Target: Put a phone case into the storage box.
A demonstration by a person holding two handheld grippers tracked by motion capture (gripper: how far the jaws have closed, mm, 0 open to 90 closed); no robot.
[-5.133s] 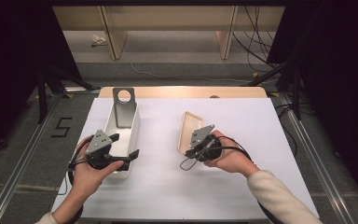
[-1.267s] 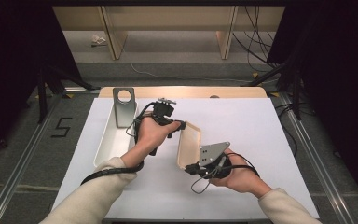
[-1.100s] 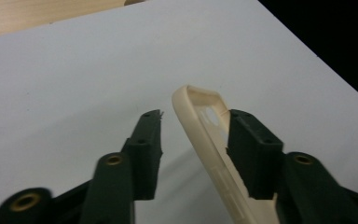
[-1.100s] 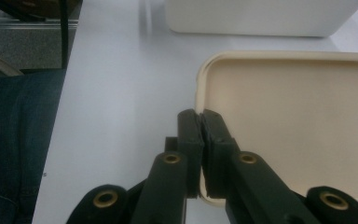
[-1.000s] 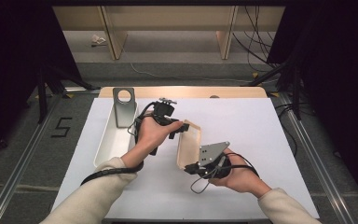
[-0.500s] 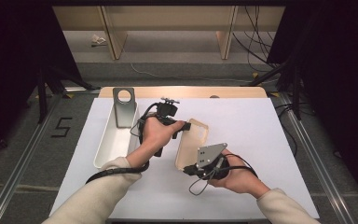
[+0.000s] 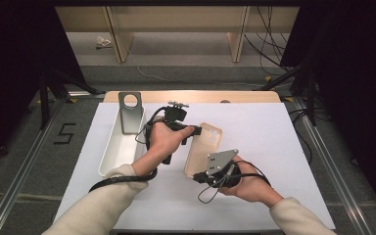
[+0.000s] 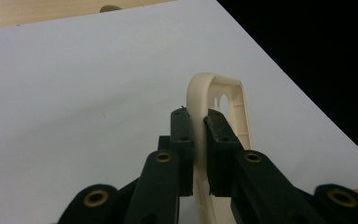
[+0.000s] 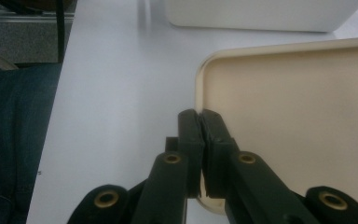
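A beige phone case is held over the white table top, open side up; I cannot tell whether it rests on the table. My left gripper reaches across from the left and is shut on the rim at the case's far end. In the left gripper view the gripper pinches that rim just below the curved corner of the case with its camera cut-outs. My right gripper is shut on the near end; in the right gripper view it clamps the rim of the case by a rounded corner.
A long white tray lies at the table's left, with a grey metal stand with a round hole at its far end. The tray's wall runs beyond the case. A denim-clad leg shows past the table edge.
My left hand has come over from the white tray to the case's far end and its jaws have closed on the rim. The case has shifted slightly. The right gripper keeps its grip.
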